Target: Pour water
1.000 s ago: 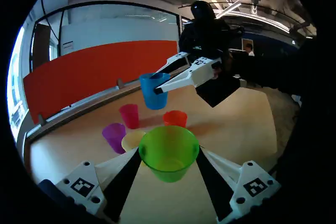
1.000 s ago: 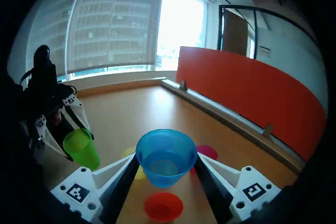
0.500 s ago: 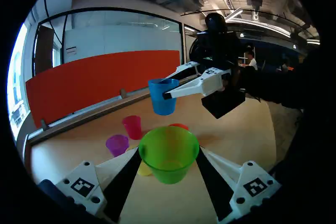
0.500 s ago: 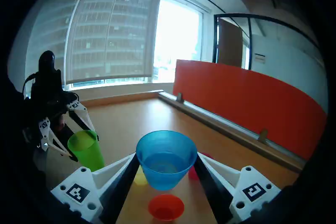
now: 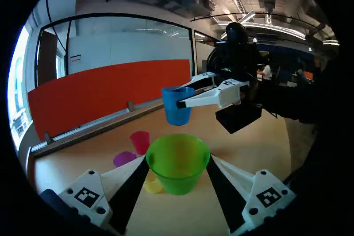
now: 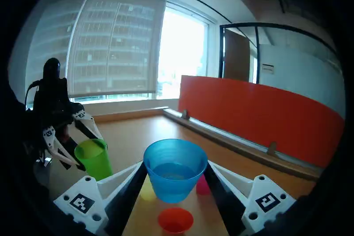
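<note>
- The left gripper (image 5: 177, 170) fingers (image 5: 126, 183) are closed partway on the green cup (image 5: 178, 160), one finger pressing each side. The cup is held upright, off the counter (image 5: 252, 147).
- The right gripper (image 6: 175, 178) fingers (image 6: 228, 183) clamp the blue cup (image 6: 175, 167) in the same manner. It is upright, and water is visible in its lower part.
- Change: over the last second both cups have risen. The loose pink cup (image 5: 140, 141), purple cup (image 5: 124, 158), yellow cup (image 5: 152, 186) and orange cup (image 6: 175, 220) now sit lower in both views.
- Difference from the earlier frame: in the left gripper view the blue cup has moved up and to the right. It hangs above the green rim and apart from it.
- Meaning for the task: the lift looks complete, but no pour has begun, since neither cup is tilted.
- Next requirement, as a judgement: bring the blue rim over the green mouth, then tilt slowly.
</note>
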